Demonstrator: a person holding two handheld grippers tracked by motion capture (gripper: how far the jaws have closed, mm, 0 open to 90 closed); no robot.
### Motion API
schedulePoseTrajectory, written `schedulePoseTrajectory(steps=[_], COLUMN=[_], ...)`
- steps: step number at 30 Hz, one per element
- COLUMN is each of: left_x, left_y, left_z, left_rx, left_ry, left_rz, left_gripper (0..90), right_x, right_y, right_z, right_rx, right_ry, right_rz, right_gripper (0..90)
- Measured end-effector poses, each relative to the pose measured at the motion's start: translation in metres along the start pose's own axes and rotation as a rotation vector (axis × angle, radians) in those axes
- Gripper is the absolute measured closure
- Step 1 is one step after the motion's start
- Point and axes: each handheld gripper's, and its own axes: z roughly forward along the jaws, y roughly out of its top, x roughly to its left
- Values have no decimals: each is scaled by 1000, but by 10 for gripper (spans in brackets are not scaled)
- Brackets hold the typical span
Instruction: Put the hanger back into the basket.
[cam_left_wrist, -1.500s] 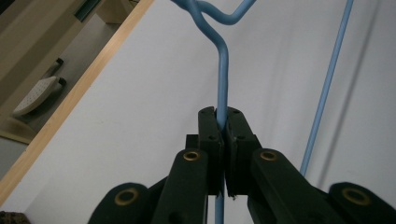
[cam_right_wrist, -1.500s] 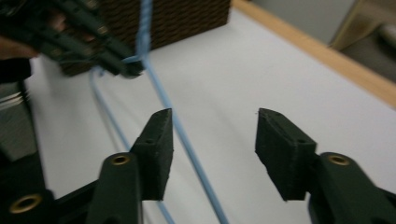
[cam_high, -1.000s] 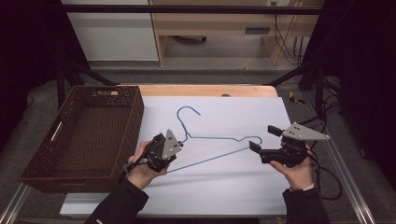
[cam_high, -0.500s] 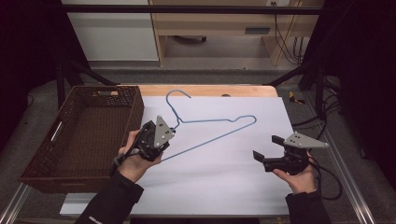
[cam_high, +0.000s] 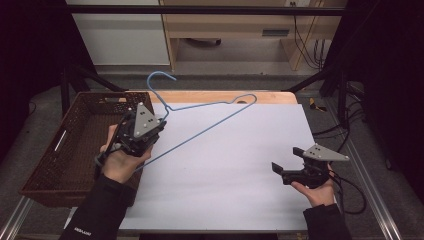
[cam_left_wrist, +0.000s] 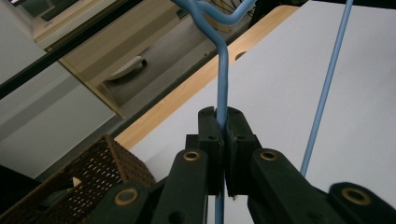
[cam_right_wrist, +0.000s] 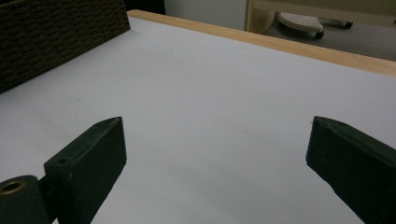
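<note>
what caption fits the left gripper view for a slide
Left gripper shut on a blue wire hanger, lifted above the white table beside a brown basket.

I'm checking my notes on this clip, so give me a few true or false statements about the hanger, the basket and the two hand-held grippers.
1. The left hand-held gripper is shut on the blue wire hanger. True.
2. The hanger lies flat inside the wicker basket. False: it is lifted and tilted beside the basket, above the white table.
3. The right hand-held gripper holds the hanger's other end. False: its jaws stand open with nothing between them.
4. The basket sits at the table's left side. True.
5. The hanger's hook points away from the person. True.
</note>
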Motion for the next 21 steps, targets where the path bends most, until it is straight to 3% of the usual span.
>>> schedulePoseTrajectory(steps=[13,21], left_x=[34,64], left_y=[-4,-14], left_z=[-14,-25], left_rx=[19,55], left_ry=[42,110], left_rz=[-29,-53], left_gripper=[870,870], right_x=[2,3], right_y=[-2,-3], right_z=[2,4], right_rx=[16,25], right_ry=[-3,5], right_rz=[-9,-11], right_gripper=[51,52])
